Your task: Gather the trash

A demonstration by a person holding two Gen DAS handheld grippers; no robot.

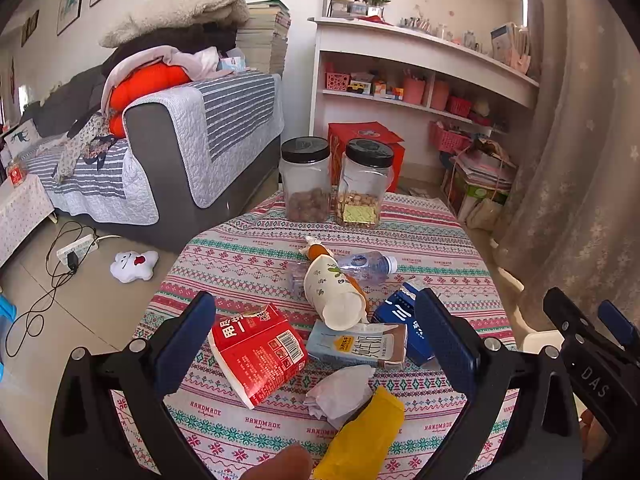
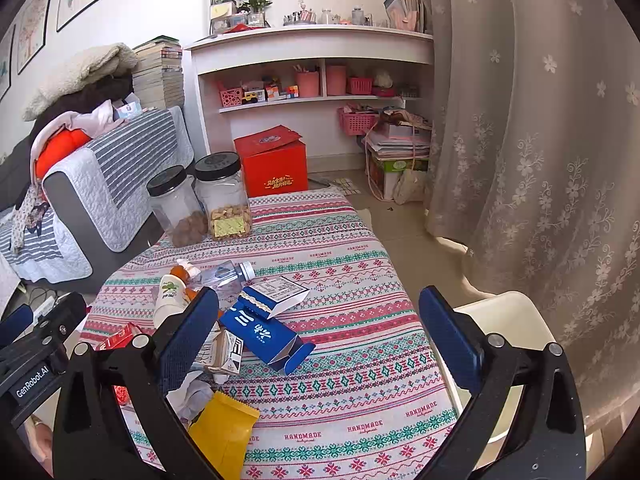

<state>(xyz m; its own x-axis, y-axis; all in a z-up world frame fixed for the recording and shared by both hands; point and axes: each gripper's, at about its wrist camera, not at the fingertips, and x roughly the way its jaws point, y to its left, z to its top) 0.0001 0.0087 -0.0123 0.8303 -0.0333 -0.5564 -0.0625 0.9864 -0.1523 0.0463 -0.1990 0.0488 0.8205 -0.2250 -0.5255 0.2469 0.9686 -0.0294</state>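
Trash lies on a round table with a patterned cloth (image 1: 248,264): a crushed red cup (image 1: 256,354), a white paper cup (image 1: 334,296) on its side, a milk carton (image 1: 358,344), a blue carton (image 1: 404,320), a clear plastic bottle (image 1: 366,266), a crumpled tissue (image 1: 340,392) and a yellow packet (image 1: 362,440). My left gripper (image 1: 316,340) is open and empty, hovering over the pile. My right gripper (image 2: 320,340) is open and empty above the table, right of the blue carton (image 2: 262,330). The yellow packet (image 2: 224,432) lies near its left finger.
Two black-lidded jars (image 1: 306,180) (image 1: 364,184) stand at the table's far edge. A cream bin (image 2: 508,336) sits beside the table on the right. A sofa (image 1: 192,148), red box (image 2: 274,166), shelves (image 2: 312,80) and curtain (image 2: 540,140) surround it. Cables (image 1: 52,264) lie on the floor.
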